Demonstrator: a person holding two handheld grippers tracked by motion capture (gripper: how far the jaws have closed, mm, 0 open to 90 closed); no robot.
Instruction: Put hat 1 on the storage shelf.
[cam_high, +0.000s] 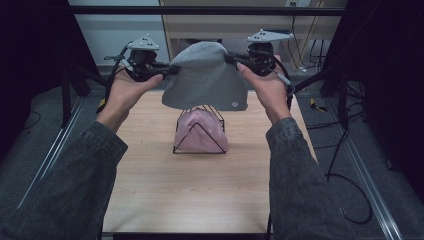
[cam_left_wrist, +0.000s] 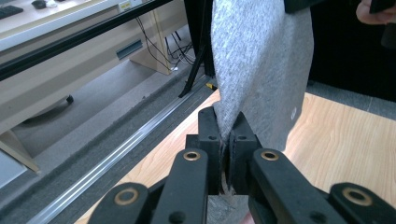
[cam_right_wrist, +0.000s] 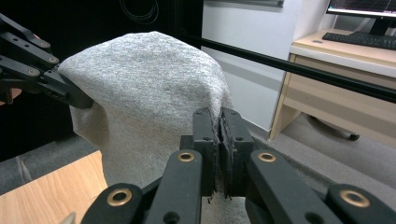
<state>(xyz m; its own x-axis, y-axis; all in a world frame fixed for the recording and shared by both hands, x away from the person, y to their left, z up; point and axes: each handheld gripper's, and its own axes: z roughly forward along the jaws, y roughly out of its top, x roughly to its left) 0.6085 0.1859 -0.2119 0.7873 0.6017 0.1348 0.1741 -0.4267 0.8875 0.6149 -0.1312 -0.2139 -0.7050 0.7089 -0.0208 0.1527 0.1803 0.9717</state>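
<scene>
While the grey knitted beanie hat (cam_high: 205, 77) is hanging in the air above the far half of the light wooden desk (cam_high: 200, 190), the person is holding it stretched between both tools, one on each side. The left gripper (cam_high: 167, 70) is clamped tight on the hat's left edge; in the left gripper view its jaws are pinching a fold of grey knit between them with almost no gap. The right gripper (cam_high: 232, 57) is doing the same on the opposite edge, jaws pressed together on the fabric, as the right gripper view is showing close up.

Directly under the hat, near the middle of the desk toward its far edge, a black wire stand with triangular ends (cam_high: 200, 131) is standing with a pink knitted hat (cam_high: 199, 132) already draped on it. The grey hat's lower hem is hovering just above the stand's top wires, not visibly touching them.

Judged step: carrying the grey hat either onto or off the stand; the pictures alone are not settling which. If it is being placed, the next move is calling for both hands lowering together, keeping the hem spread so it is clearing the wire tips and settling over the pink hat, then both grips releasing. Uneven lowering is risking a snag on the wire.
</scene>
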